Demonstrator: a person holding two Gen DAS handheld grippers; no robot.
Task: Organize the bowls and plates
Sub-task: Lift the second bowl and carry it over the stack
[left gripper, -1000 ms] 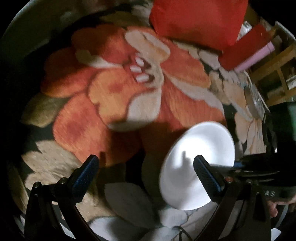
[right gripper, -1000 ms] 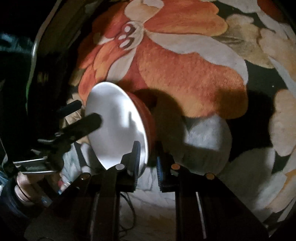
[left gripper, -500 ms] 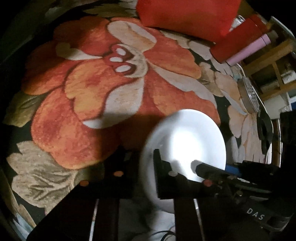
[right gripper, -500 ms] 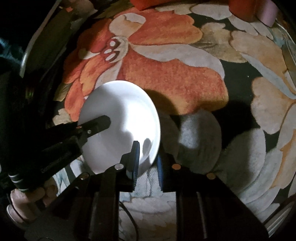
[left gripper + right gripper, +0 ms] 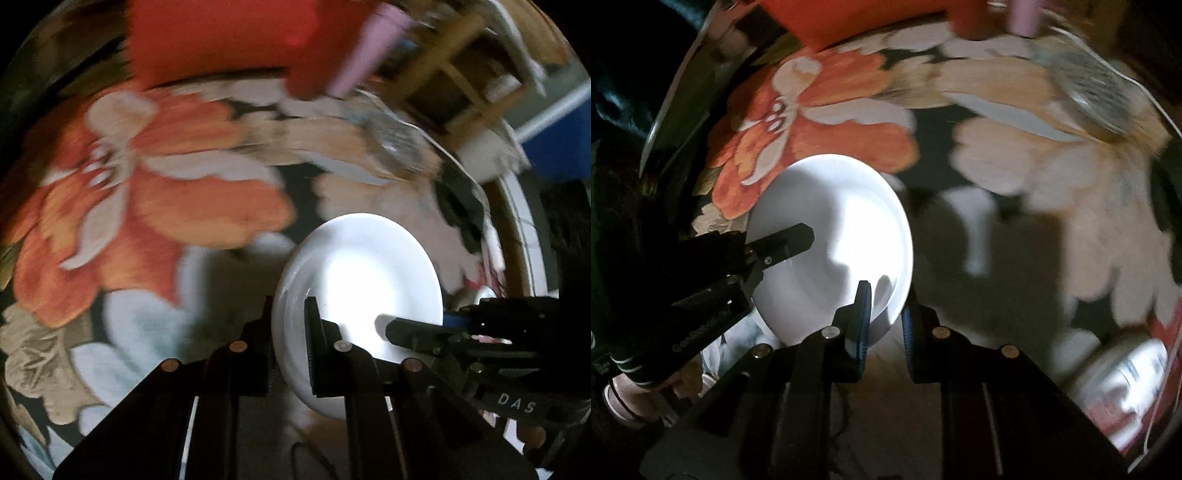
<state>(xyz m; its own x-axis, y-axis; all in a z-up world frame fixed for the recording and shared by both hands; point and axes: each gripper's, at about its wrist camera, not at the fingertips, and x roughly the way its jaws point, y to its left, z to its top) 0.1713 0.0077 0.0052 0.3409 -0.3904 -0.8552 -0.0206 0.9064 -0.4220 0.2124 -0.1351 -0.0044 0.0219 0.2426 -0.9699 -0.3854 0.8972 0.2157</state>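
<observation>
Left claw on my left wrist camera pinches the white bowl's near rim, lifted above the flowered rug, with the right claw reaching in opposite. On my right wrist camera, the right claw pinches the bowl's rim too, left claw gripping its far side.

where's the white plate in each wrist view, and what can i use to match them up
Left wrist: white plate sits lower right of centre, its left rim between the left hand-held gripper fingers.
Right wrist: plate sits left of centre, its lower right rim in the right hand-held gripper.
Shared landmark: the orange flower on the rug.
</observation>
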